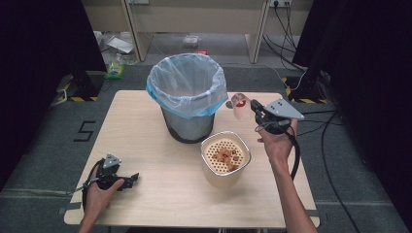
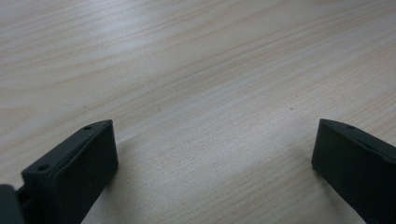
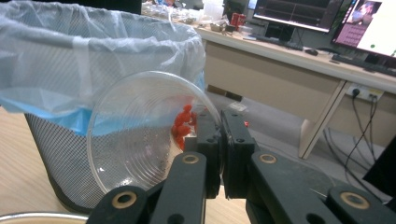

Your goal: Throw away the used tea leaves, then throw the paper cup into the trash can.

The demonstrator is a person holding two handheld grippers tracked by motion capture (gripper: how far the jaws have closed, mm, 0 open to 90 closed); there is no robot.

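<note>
The right claw (image 1: 251, 108) is clamped on the rim of a clear cup (image 3: 140, 135) holding red bits, tipped on its side in the air just beside the lined bin (image 1: 187, 94). The left claw (image 2: 210, 158) rests wide open and empty on the tabletop (image 1: 145, 145).

Your two handheld grippers, black from body to jaw.

Your left gripper (image 1: 130, 178) carries a small grey three-cornered plate on top, and its jaws end in flat black blocks with small round holes in their upper faces. Your right gripper (image 1: 253, 108) has a larger grey plate dotted with small dark marks, a thick black cable looping beneath your hand, and black jaw links pinned with brass-coloured round bushings. Both your forearms are bare, without sleeves.
</note>
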